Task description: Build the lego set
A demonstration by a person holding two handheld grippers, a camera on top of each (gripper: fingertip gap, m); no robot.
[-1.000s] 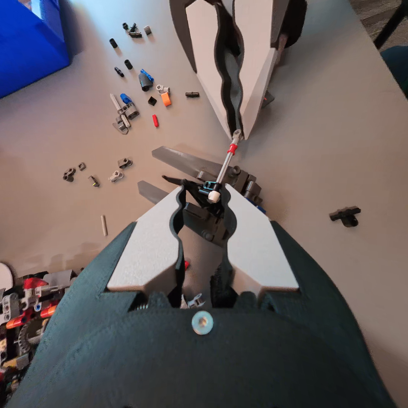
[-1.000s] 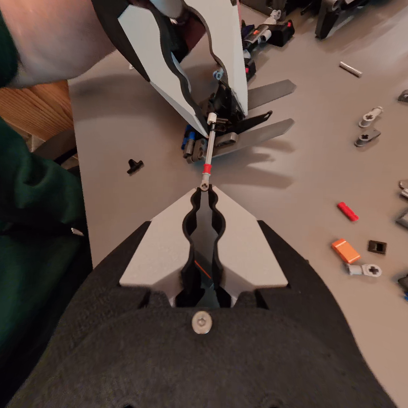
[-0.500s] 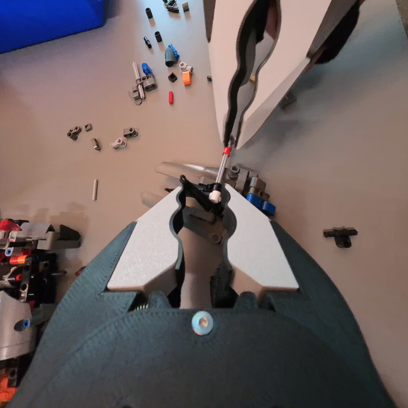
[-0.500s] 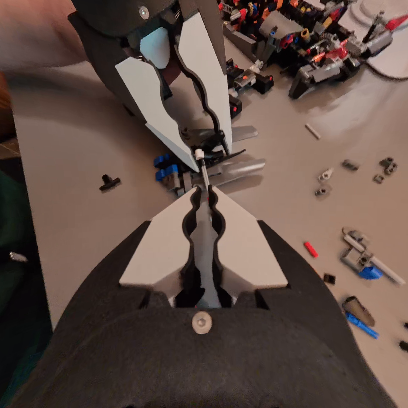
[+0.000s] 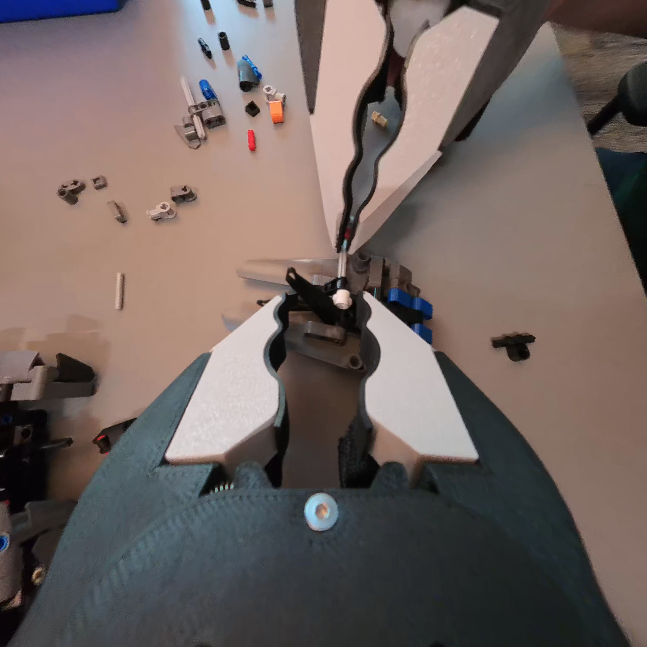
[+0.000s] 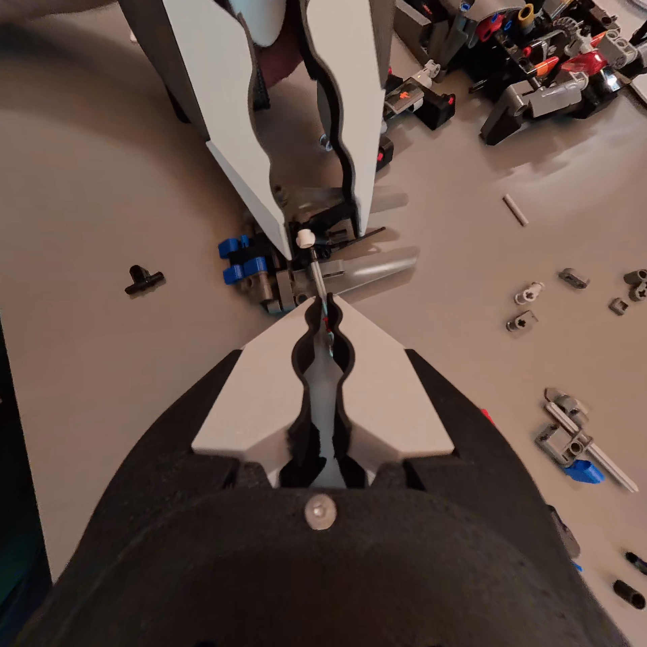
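Observation:
A small lego sub-assembly [image 5: 325, 329] of black and grey parts, with blue connectors [image 5: 409, 304] and grey blades, rests on the grey table. My left gripper [image 5: 322, 303] is closed around it from both sides. It also shows in the right wrist view [image 6: 371, 268], with the left gripper [image 6: 324, 241] coming in from the top. A thin grey axle [image 5: 342, 268] with a white bush [image 5: 341, 299] on its end sticks out of it. My right gripper [image 6: 324, 301] is shut on this axle [image 6: 318, 276], and the axle's red bush sits between its jaws.
Loose small parts lie on the table to the left [image 5: 196, 115]. A black T-shaped piece [image 5: 513, 345] lies to the right, near the table edge. A larger part-built model [image 6: 546, 70] stands at the far right of the right wrist view. A short grey rod [image 5: 119, 290] lies alone. Less than 4 cm separates the two grippers' tips.
My right gripper has moved along the axle toward the sub-assembly, so the red bush, outside the jaws before, is now between them. The left gripper keeps its hold.

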